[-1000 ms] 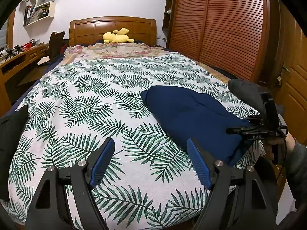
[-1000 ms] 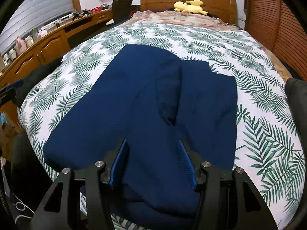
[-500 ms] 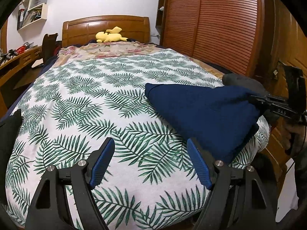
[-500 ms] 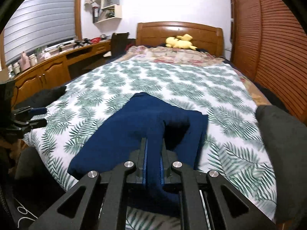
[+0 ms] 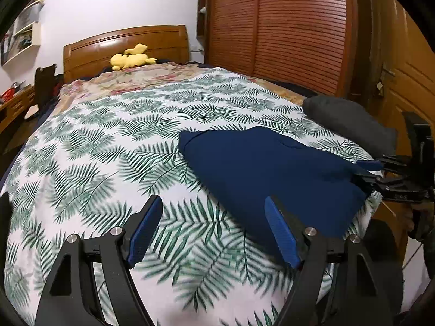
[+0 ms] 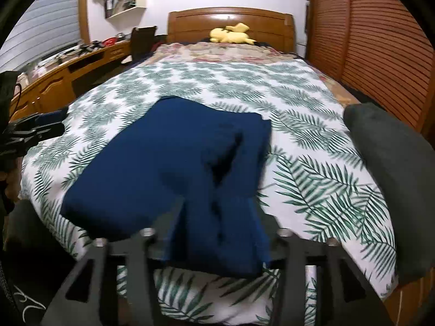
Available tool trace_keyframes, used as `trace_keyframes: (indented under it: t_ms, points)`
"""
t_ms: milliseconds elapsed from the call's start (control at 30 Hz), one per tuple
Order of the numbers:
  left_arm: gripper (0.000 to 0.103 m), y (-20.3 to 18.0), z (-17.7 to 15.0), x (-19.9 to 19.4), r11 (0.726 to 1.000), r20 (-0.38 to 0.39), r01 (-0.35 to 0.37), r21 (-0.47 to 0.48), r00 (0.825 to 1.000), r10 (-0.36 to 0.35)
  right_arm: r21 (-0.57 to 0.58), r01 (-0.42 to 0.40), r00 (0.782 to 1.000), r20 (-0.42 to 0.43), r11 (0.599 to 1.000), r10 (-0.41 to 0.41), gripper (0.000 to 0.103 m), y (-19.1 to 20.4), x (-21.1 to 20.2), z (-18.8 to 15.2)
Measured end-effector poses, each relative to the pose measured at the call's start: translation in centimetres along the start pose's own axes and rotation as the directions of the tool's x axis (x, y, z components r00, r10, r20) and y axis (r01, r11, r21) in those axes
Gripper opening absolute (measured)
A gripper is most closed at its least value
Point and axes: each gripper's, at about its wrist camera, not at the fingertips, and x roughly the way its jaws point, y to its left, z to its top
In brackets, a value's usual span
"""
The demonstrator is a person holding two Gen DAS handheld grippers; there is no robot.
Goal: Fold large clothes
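Holding the left gripper (image 5: 213, 228) with jaws spread over bare fern-print bedspread (image 5: 114, 146), we are opening the right gripper (image 6: 217, 222), navy garment (image 6: 174, 163) lying bunched between its jaws at the bed's foot. Beside it, a grey cushion (image 6: 388, 168) is crowding the right edge; a yellow plush (image 6: 231, 36) is resting by the headboard.

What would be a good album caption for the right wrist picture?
Right gripper, jaws opening around the navy garment on a fern-print bedspread, yellow plush toy by the headboard.
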Motion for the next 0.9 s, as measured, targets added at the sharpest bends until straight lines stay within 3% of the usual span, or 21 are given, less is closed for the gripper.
trace_keyframes:
  t_ms: [200,467,533,600,900]
  points:
    - [0.078,0.2,1.7,3.8,1.0,-0.011,0.019,0.021,1.0,-0.019,0.118,-0.081,0.995,-0.043,0.99,0.087,0.067,-1.1,1.6,-0.8]
    - [0.078,1.3,4.4,9.7,0.999,-0.025,0.025,0.041,0.999,-0.024,0.121,-0.069,0.994,-0.076,0.99,0.079,0.079,-1.1,3.4,-0.7]
    - [0.065,1.7,5.1,11.4,0.999,-0.047,0.03,0.037,0.998,-0.028,0.121,-0.074,0.993,-0.082,0.99,0.085,0.082,-1.2,3.8,-0.6]
    - [0.061,2.2,5.7,13.1,0.999,-0.075,0.031,0.028,0.997,-0.029,0.133,-0.085,0.992,-0.086,0.987,0.097,0.083,-1.4,4.2,-0.6]
    - [0.061,3.9,7.1,19.0,1.0,-0.154,-0.013,0.013,0.988,0.014,0.148,-0.106,0.99,-0.078,0.983,0.119,0.084,-1.2,4.7,-0.8]
